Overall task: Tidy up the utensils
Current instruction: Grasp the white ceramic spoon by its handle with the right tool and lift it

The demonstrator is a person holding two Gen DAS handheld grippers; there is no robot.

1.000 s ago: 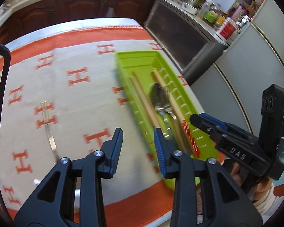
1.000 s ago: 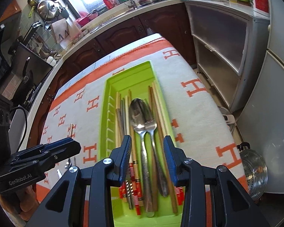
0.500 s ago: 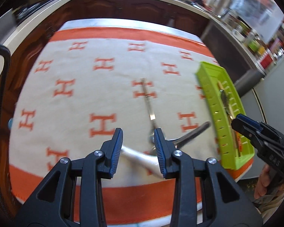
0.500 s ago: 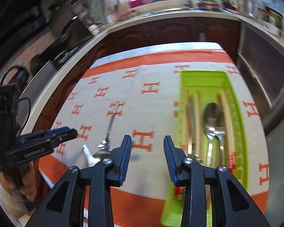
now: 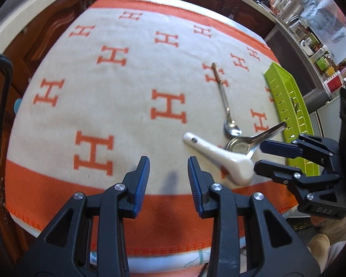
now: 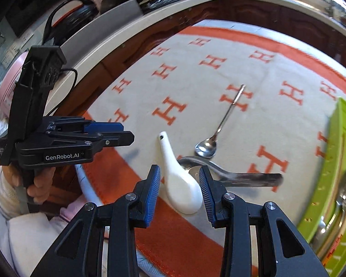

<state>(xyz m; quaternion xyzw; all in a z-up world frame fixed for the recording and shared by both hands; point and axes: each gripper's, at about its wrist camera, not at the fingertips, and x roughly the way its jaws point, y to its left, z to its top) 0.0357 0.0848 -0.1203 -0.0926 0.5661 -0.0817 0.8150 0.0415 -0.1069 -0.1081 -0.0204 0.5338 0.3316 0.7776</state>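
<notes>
Three loose utensils lie near the cloth's front edge: a white ceramic spoon (image 5: 219, 158) (image 6: 180, 184), a steel soup spoon (image 5: 244, 144) (image 6: 233, 175) touching it, and a slim teaspoon (image 5: 226, 108) (image 6: 219, 127). The green tray (image 5: 290, 106) (image 6: 334, 161) holds several utensils at the right. My right gripper (image 6: 178, 173) (image 5: 259, 158) stands open over the white spoon's bowl, and its pads do not press on it. Left of the spoons, my left gripper (image 5: 168, 168) (image 6: 128, 133) hangs open above the orange border with nothing between its fingers.
An orange and cream cloth (image 5: 117, 97) with H marks covers the table. Dark wood cabinets and a pale counter (image 6: 131, 37) curve around the far side. A person's hand (image 6: 40, 184) holds the left gripper's handle. A black cable (image 5: 2, 97) hangs at the left.
Both grippers swung left, away from the green tray, toward the loose spoons at the cloth's front edge. The right gripper now sits over the white spoon. Neither gripper's opening changed.
</notes>
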